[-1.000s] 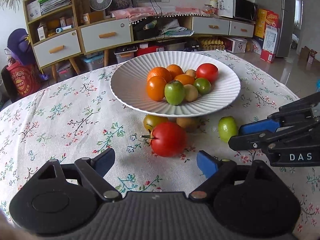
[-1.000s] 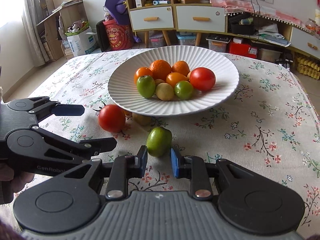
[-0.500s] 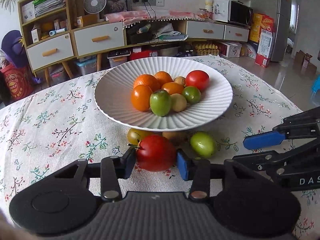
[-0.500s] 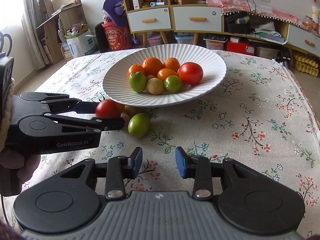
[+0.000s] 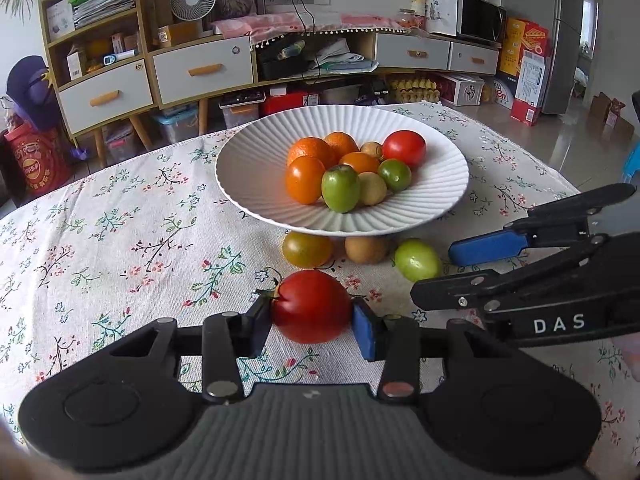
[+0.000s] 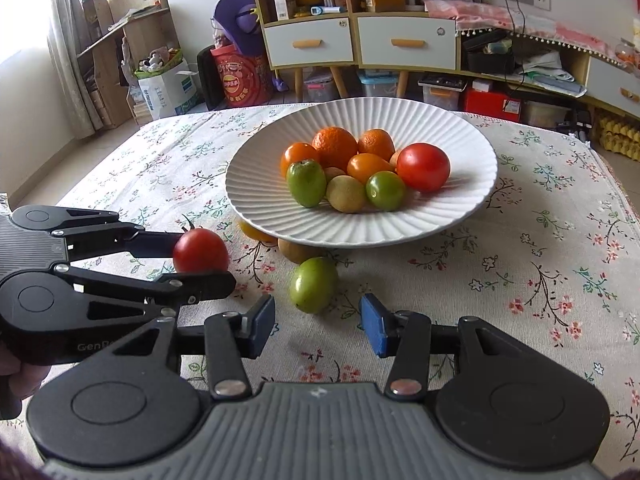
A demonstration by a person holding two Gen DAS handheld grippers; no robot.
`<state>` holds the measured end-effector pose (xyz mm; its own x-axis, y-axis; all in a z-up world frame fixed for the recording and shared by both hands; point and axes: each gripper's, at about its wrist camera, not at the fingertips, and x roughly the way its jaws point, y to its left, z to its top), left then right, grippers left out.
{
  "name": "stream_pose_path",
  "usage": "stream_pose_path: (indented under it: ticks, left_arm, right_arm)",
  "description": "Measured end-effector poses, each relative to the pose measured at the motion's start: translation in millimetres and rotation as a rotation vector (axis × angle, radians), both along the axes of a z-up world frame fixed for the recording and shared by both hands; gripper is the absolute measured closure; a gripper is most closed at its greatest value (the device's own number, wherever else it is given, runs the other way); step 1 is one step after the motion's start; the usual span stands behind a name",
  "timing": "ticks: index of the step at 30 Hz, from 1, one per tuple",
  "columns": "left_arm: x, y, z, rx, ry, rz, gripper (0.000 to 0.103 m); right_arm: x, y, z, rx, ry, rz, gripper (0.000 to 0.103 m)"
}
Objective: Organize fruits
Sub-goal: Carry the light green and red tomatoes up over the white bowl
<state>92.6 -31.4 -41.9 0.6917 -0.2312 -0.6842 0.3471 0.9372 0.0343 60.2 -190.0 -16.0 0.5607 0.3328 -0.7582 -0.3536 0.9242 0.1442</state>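
Room: floral-cloth worktop (image 5: 120,240) under both my cameras, cabinets and shelves behind it; I read it from my fingers outward.
Left grip: my left gripper (image 5: 312,322) has its blue fingers (image 5: 363,334) pressed on either side of the red tomato (image 5: 312,306), which sits just off or barely on the cloth; I cannot tell which. I hold it across its widest part so the round skin cannot squirt out.
Right grip: my right gripper (image 6: 318,324) has its fingers spread wide and holding nothing, lined up on the green fruit (image 6: 313,285) lying on the cloth just ahead, so it can close on it next.
Loose fruit: beyond these, a yellow-green tomato (image 5: 307,249) and a small brown fruit (image 5: 366,249) lie tucked under the plate's near rim.
Plate: the white ribbed plate (image 5: 248,168) stands raised above the cloth, heaped with oranges, green fruits and a red one, bunched at its centre, where the dish is deepest.
Judgement: four fruits remain off the plate; the tomato should land on the bare left side.
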Motion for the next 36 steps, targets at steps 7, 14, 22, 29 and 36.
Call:
stream_pose_path:
  ticks: [7, 14, 22, 29, 36]
  left_arm:
    - [-2.5, 5.6, 0.1, 0.001, 0.0, -0.006, 0.06]
    - [-4.4, 8.9, 2.2, -0.006, 0.001, -0.003, 0.06]
    - [-7.7, 14.3, 11.3, -0.029, -0.006, -0.011, 0.06]
    - [-6.7, 17.3, 27.7, -0.062, -0.033, -0.011, 0.06]
    - [3.1, 11.2, 40.8, -0.067, -0.05, -0.016, 0.06]
  right_arm:
    - [3.1, 7.9, -0.7, -0.008, -0.01, 0.002, 0.079]
    - [-1.9, 4.8, 1.5, -0.028, -0.036, 0.007, 0.079]
    - [-5.5, -4.8, 10.0, -0.013, -0.026, -0.004, 0.079]
    - [-11.3, -1.8, 26.8, 0.002, -0.049, 0.034, 0.079]
    - [2.1, -5.3, 39.3, 0.017, -0.088, 0.002, 0.079]
